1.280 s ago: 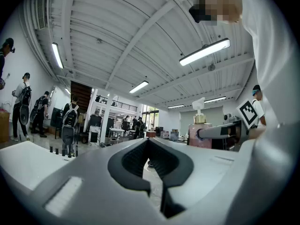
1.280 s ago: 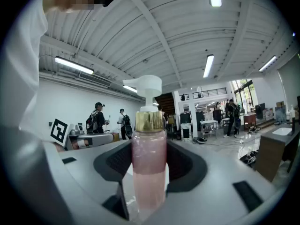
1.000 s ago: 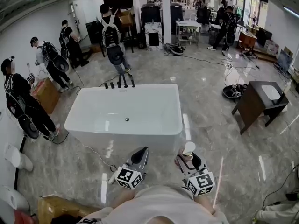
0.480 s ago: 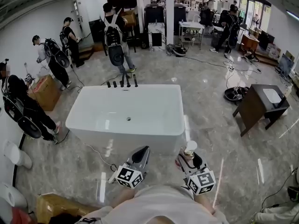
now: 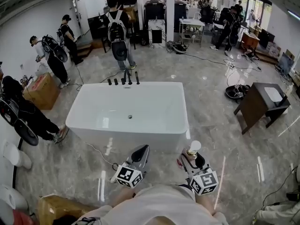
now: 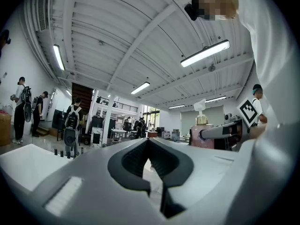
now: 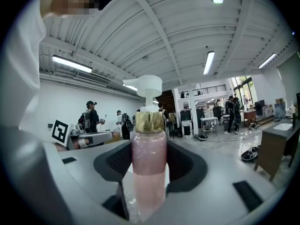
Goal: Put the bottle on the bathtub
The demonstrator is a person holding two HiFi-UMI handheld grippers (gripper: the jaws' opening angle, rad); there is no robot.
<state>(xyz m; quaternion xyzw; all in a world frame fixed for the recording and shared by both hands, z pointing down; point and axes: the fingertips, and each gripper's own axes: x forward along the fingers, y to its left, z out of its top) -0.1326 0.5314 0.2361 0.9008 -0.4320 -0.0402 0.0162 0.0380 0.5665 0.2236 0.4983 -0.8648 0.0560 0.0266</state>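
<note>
A pink pump bottle (image 7: 148, 158) with a gold collar and white pump head stands upright between the jaws of my right gripper (image 7: 149, 172), which is shut on it. In the head view the bottle (image 5: 192, 149) shows its white top just in front of the white bathtub (image 5: 176, 134), near the tub's front right corner, with my right gripper (image 5: 191, 157) below it. My left gripper (image 5: 139, 154) hangs beside it on the left, shut and empty; in its own view my left gripper (image 6: 149, 149) has its jaws meeting at the tips. The bottle (image 6: 202, 130) shows there at the right.
Black tap fittings (image 5: 123, 81) line the tub's far rim. Several people with backpacks stand at the left and behind the tub. A dark wooden stand (image 5: 260, 104) sits to the right, a cardboard box (image 5: 43, 91) to the left, cables on the marble floor.
The bathtub has come closer and lower in the head view as I step toward it. Both grippers keep their pose; the bottle stays held.
</note>
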